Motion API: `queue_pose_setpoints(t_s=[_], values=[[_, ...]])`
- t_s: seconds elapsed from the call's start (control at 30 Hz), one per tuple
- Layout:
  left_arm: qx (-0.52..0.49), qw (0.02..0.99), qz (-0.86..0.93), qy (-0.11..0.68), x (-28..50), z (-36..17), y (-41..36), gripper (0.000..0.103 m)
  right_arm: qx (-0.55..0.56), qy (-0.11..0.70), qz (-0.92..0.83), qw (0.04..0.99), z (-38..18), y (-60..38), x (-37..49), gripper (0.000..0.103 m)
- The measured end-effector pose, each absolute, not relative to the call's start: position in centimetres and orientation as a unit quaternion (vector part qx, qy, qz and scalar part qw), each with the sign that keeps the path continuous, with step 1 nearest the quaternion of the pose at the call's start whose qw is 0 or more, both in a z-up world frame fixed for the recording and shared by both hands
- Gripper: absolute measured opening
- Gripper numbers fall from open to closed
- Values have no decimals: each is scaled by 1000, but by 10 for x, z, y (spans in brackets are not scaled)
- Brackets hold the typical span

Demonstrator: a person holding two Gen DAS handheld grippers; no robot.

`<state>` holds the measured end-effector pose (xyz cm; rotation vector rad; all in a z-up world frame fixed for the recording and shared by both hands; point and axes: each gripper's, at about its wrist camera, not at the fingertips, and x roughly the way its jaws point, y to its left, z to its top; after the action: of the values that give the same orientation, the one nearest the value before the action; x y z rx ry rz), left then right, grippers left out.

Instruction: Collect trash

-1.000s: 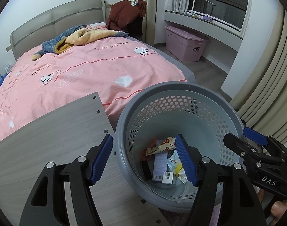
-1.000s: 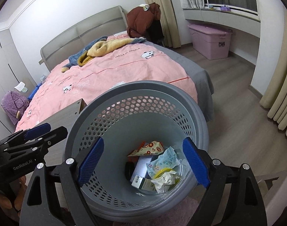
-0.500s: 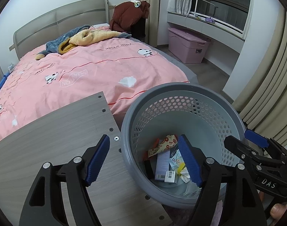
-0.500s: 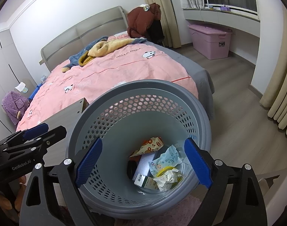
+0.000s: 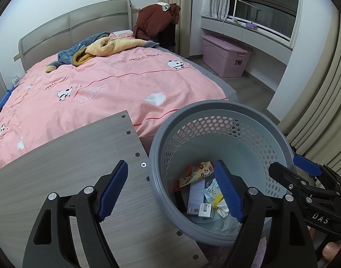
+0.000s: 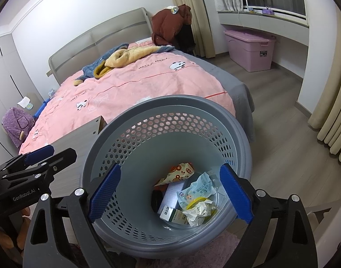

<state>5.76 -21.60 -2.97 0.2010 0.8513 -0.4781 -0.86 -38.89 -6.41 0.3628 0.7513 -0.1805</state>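
Both grippers hovered over the grey perforated basket (image 6: 161,134), pointing down. Left gripper (image 5: 170,192) had just been spreading its jaws — nothing between them, one finger over the wooden board (image 5: 58,167). Right gripper (image 6: 170,194) likewise just widened, empty. Trash (image 6: 192,198) — wrappers, small box — lay on the basket bottom.

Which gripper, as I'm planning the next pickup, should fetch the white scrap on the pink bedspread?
Probably left. The left gripper, jaws just opened and empty, sits on the bed side with the white scrap ahead. The right gripper, also just opened and empty, hangs over the basket.
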Motion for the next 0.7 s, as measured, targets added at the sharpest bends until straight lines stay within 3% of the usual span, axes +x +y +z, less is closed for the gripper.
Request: queue_pose_setpoints(t_s=[0.7], values=[[99,878,-229,409,61,-26,-212,79,175,363,-88,911,-63,-388,-9,89]])
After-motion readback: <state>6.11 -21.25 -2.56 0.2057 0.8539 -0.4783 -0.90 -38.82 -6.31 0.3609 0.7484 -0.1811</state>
